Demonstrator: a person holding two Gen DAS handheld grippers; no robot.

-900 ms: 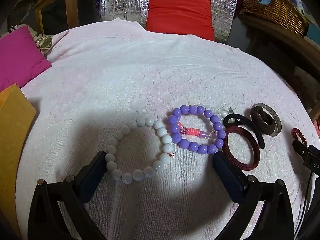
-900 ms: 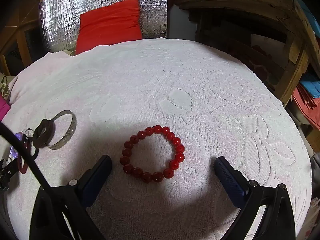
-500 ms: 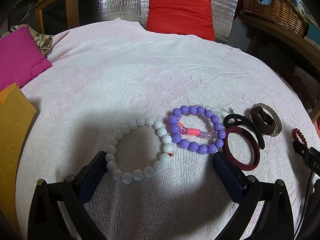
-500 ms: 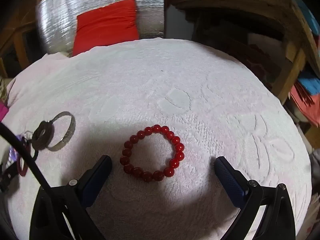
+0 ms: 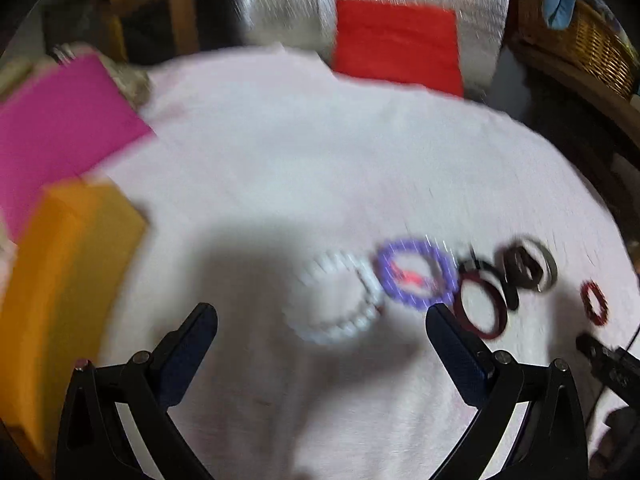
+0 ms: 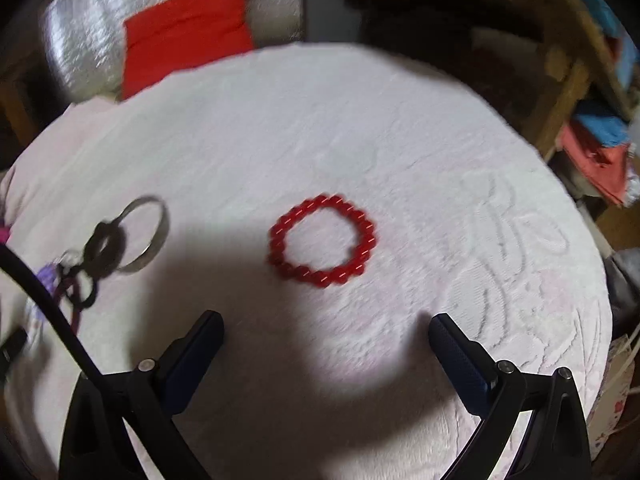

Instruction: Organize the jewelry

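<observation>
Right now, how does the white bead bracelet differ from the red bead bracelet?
The white bead bracelet is pale and lies touching the purple bracelet; the red bead bracelet is deep red and lies alone on the towel. Both are round beaded loops lying flat, and neither is held.

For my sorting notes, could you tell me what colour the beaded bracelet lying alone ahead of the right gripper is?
Red. The beaded bracelet shows best in the right wrist view.

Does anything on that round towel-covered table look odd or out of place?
Only one thing stands out: the red bead bracelet lies alone on the towel, apart from the cluster where the white bracelet, purple bracelet and dark rings crowd together, some overlapping. Nothing looks broken or spilled, though blur hides fine detail.
</observation>
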